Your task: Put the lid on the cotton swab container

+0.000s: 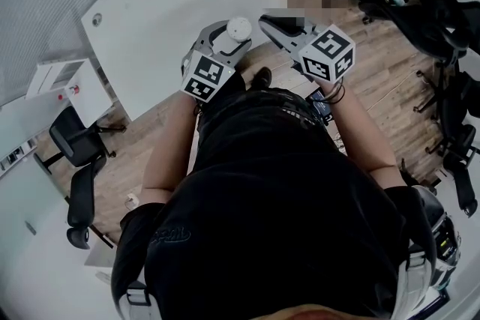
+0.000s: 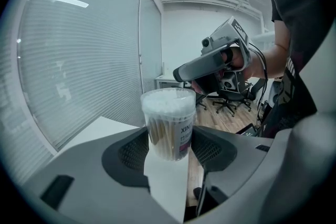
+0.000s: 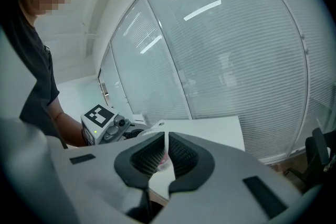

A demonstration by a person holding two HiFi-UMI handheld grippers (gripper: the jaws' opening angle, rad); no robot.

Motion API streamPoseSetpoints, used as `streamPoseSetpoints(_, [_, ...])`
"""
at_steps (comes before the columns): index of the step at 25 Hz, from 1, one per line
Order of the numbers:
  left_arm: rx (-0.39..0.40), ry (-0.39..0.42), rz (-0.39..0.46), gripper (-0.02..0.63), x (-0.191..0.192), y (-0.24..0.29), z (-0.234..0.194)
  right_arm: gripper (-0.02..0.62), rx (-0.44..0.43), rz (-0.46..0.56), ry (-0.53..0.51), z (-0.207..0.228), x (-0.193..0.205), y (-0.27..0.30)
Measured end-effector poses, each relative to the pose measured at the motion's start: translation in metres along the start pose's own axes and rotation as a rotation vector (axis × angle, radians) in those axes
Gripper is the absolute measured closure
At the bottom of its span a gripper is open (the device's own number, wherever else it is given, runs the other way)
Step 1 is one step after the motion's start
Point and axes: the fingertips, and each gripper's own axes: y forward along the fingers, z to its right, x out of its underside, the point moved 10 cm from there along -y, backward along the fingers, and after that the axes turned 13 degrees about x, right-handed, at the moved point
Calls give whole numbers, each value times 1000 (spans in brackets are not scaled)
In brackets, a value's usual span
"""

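clear plastic tub [image 2: 169, 124] of cotton swabs stands upright between the pads of the left gripper [image 2: 170, 150], which clamp its lower sides. light, thin-walled and slick, it would likely dent or slip under a hard squeeze, so a low, gentle hold suits it. right gripper [image 3: 166, 157] is pinched nearly closed on a thin clear sliver, probably the lid [image 3: 166, 145], just beside the tub and apart from it. white table [image 1: 172, 19] lies beyond the tub, office chairs [image 2: 227, 97] far behind. nothing blocks the tub's top.
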Motion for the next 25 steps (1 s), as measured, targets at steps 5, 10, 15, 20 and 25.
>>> streamPoseSetpoints(5, [-45,40,6,345,15,-7,-13,557,17,-14,22,1,2,16])
streamPoseSetpoints(10, [-63,31,5,345,36,-6,-31,557,35,-31,36,4,5,33])
streamPoseSetpoints(15, [-66,20,2,345,53,2,-52,557,73,-43,62,12,10,46])
streamPoseSetpoints(20, [-71,-6,-22,345,71,11,-73,557,109,-69,88,16,16,56])
streamPoseSetpoints(25, [-58,-17,-39,345,86,26,-86,557,145,-85,113,22,21,60])
